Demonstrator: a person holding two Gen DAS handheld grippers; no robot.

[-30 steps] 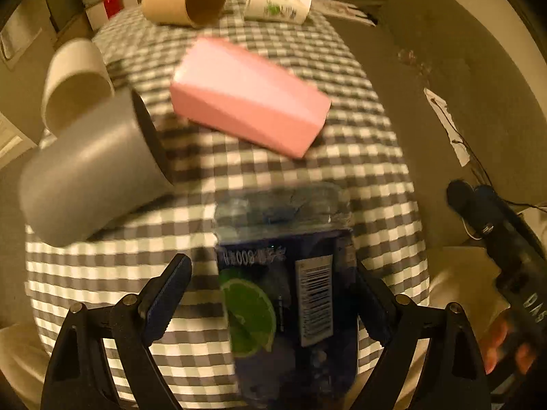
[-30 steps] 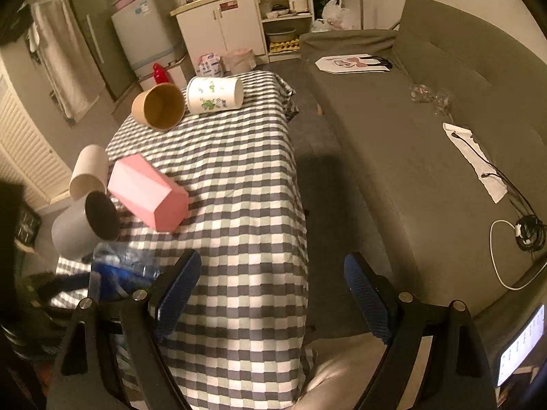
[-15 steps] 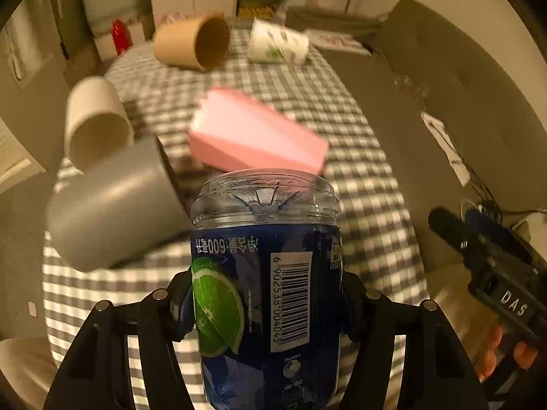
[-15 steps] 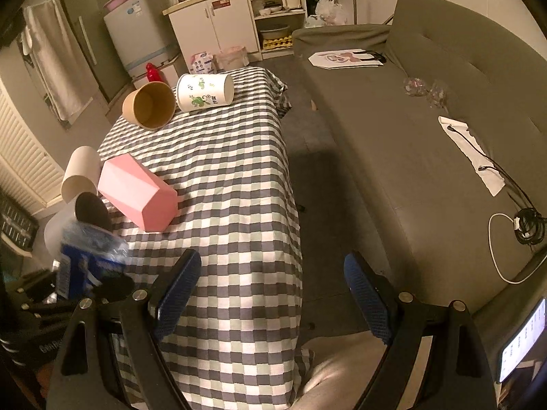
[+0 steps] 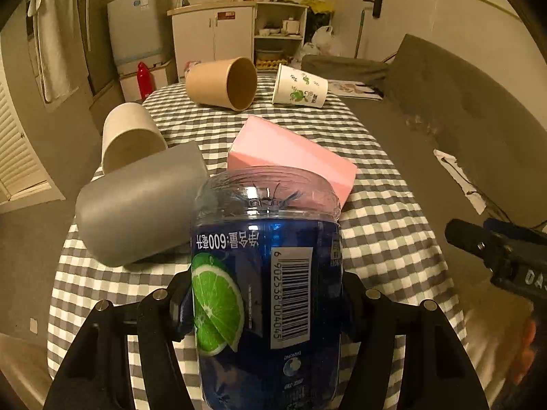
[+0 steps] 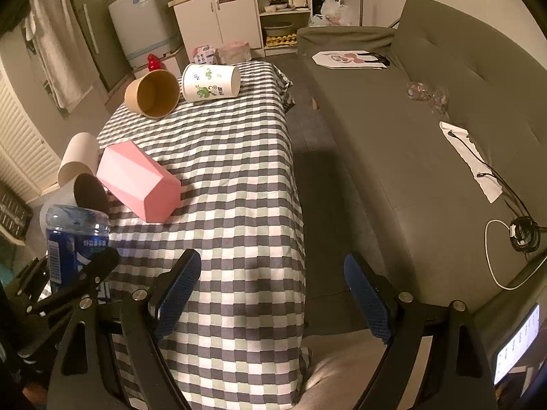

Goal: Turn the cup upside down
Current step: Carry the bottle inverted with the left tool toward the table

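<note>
My left gripper is shut on a clear blue bottle-cup with a lime label. It stands with its base up and its print upside down, over the near end of the checked table. The right wrist view shows the same bottle-cup at the table's near left corner, held by the left gripper. My right gripper is open and holds nothing, above the table's near right edge. In the left wrist view the right gripper sits off to the right.
Lying on their sides on the checked table are a grey cup, a cream cup, a pink faceted cup, a brown paper cup and a white printed cup. A grey sofa runs along the right.
The left gripper has shut on the bottle-cup, which lay on the cloth, and raised it base up. The right gripper stayed open and hardly moved.
</note>
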